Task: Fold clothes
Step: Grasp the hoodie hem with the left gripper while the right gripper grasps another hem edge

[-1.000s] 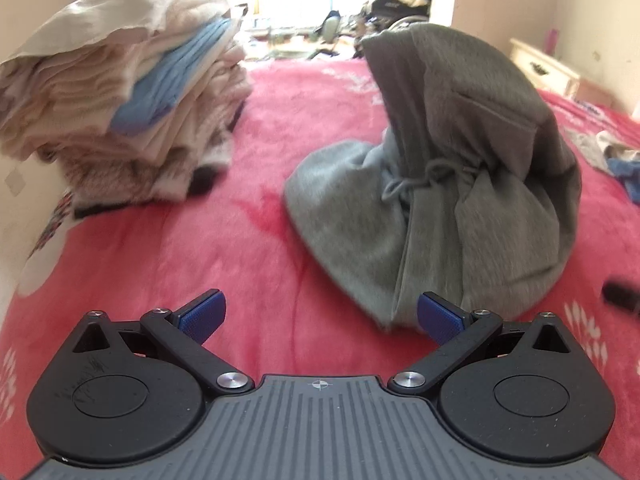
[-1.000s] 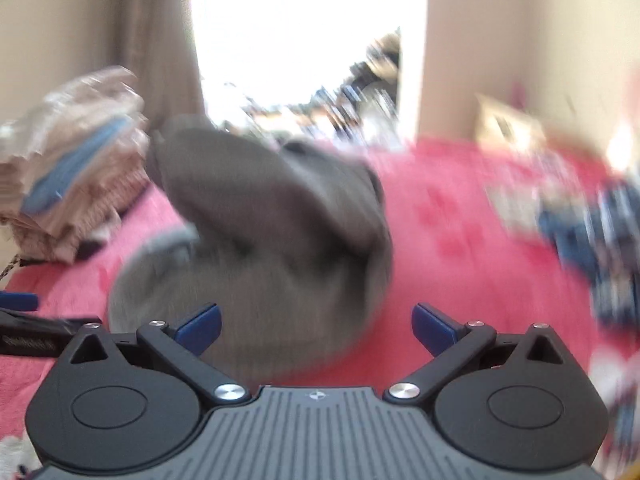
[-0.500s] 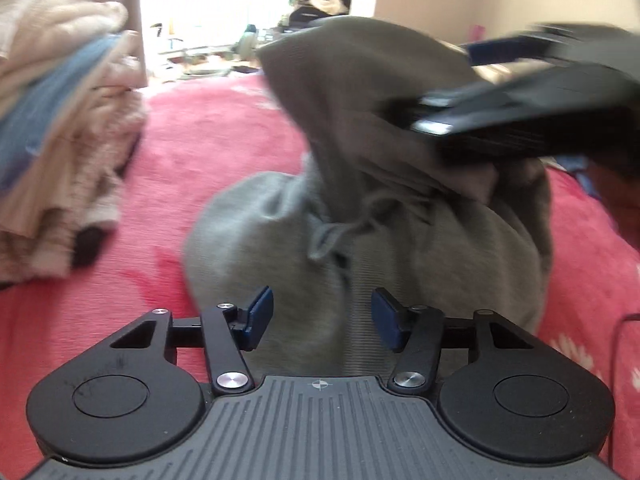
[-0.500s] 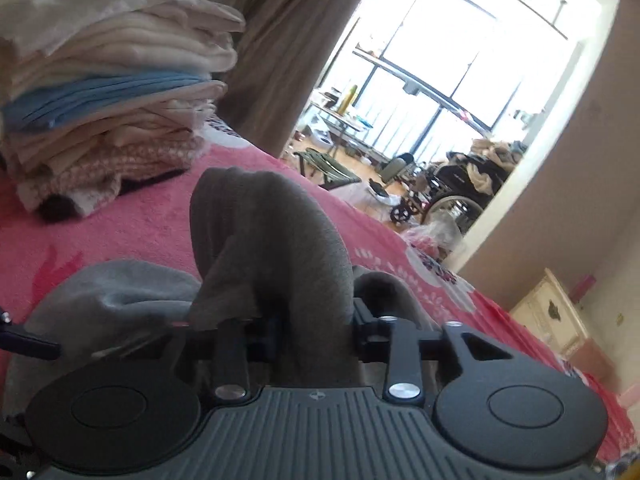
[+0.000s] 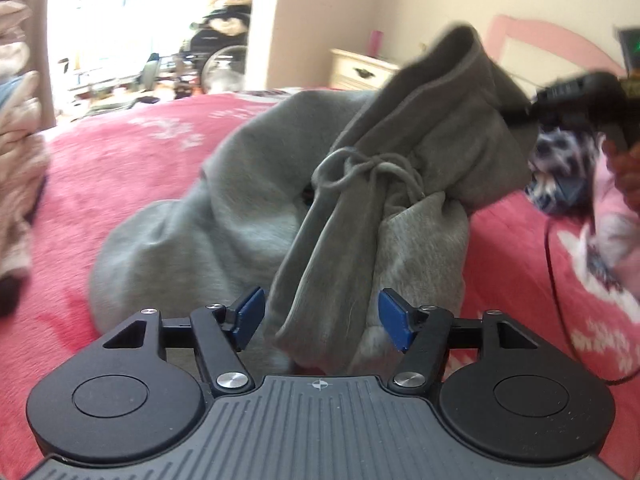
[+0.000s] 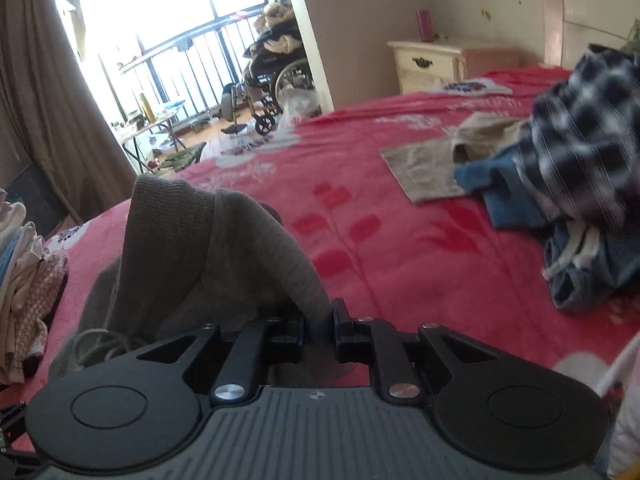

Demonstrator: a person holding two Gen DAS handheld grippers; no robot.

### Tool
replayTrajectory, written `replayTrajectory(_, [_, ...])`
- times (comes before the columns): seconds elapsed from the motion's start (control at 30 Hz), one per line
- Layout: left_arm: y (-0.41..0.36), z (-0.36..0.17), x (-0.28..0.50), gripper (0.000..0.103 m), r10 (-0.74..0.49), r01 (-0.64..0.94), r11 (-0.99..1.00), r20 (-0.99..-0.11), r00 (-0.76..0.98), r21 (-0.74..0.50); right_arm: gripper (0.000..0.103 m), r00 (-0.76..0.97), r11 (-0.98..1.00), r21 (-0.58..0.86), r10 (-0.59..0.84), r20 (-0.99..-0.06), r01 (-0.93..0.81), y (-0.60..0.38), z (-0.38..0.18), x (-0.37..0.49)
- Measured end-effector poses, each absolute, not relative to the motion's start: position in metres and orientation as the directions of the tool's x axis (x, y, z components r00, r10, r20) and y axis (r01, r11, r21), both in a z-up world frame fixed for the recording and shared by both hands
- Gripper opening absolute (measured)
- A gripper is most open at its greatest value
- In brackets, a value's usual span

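red floral blanket (image 6: 400, 248) on bed, cream nightstand (image 6: 430, 64) beyond

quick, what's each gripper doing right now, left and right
left gripper: jaws have just been opening, a fold of the grey sweatpants between them, not pinched.
right gripper: closed on the grey sweatpants.

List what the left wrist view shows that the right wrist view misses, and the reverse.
Left wrist only: the left hand-held gripper with blue pads open around a hanging fold of the grey sweatpants, not pressing it, its jaws having just opened a little; the knotted drawstring is plain.

Right wrist only: the right hand-held gripper shut on the waistband fabric; a plaid shirt, blue garment and tan cloth.

Both: the red blanket, white nightstand, wheelchair and folded stack.
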State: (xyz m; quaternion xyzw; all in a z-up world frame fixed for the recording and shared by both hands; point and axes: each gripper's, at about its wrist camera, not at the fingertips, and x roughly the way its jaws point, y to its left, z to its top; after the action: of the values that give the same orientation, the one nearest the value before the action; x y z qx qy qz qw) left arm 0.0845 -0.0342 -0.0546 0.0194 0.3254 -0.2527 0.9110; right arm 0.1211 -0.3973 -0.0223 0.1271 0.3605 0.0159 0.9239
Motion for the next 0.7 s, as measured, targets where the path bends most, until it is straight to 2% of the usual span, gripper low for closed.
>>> replayTrajectory(0.07, [-0.038, -0.062, 0.093, 0.064, -0.437, 0.48, 0.871, -0.614, 0.657, -0.106, 0.041, 0.743, 0.977, 0.211, 0.118, -0.659, 0.032, -0.4, -0.016, 0.114])
replayTrajectory(0.1, [-0.038, -0.064, 0.096, 0.064, -0.44, 0.479, 0.87, -0.616, 0.654, -0.114, 0.046, 0.765, 0.985, 0.173, 0.121, -0.632, -0.012, -0.396, -0.006, 0.109])
replayTrajectory(0.17, [-0.033, -0.066, 0.105, 0.063, -0.461, 0.477, 0.865, -0.619, 0.636, -0.154, 0.068, 0.806, 0.991, 0.092, 0.132, -0.577, -0.096, -0.389, 0.013, 0.1])
replayTrajectory(0.27, [-0.026, -0.07, 0.119, 0.059, -0.49, 0.48, 0.853, -0.635, 0.597, -0.207, 0.081, 0.834, 0.971, -0.032, 0.185, -0.52, -0.235, -0.369, 0.036, 0.105])
replayTrajectory(0.37, [-0.024, -0.074, 0.131, 0.051, -0.524, 0.49, 0.834, -0.645, 0.556, -0.254, 0.084, 0.81, 0.938, -0.077, 0.25, -0.531, -0.339, -0.35, 0.037, 0.126])
replayTrajectory(0.5, [-0.027, -0.072, 0.122, 0.032, -0.541, 0.481, 0.828, -0.636, 0.551, -0.288, 0.083, 0.756, 0.905, -0.082, 0.297, -0.583, -0.418, -0.33, 0.017, 0.16])
replayTrajectory(0.53, [-0.028, -0.07, 0.118, 0.027, -0.551, 0.492, 0.821, -0.629, 0.548, -0.29, 0.075, 0.748, 0.902, -0.082, 0.297, -0.594, -0.424, -0.326, 0.013, 0.164])
replayTrajectory(0.57, [-0.029, -0.067, 0.114, 0.019, -0.57, 0.512, 0.806, -0.619, 0.54, -0.296, 0.051, 0.733, 0.896, -0.072, 0.309, -0.606, -0.438, -0.324, 0.009, 0.165])
replayTrajectory(0.6, [-0.031, -0.065, 0.11, 0.019, -0.587, 0.536, 0.791, -0.611, 0.531, -0.295, 0.042, 0.718, 0.889, -0.068, 0.318, -0.619, -0.452, -0.321, 0.008, 0.163])
replayTrajectory(0.63, [-0.035, -0.062, 0.104, 0.019, -0.6, 0.561, 0.777, -0.604, 0.524, -0.286, 0.034, 0.714, 0.883, -0.073, 0.323, -0.622, -0.463, -0.319, 0.009, 0.159])
replayTrajectory(0.7, [-0.042, -0.063, 0.092, 0.02, -0.605, 0.597, 0.762, -0.608, 0.515, -0.252, 0.029, 0.708, 0.862, -0.071, 0.363, -0.606, -0.502, -0.319, 0.012, 0.142])
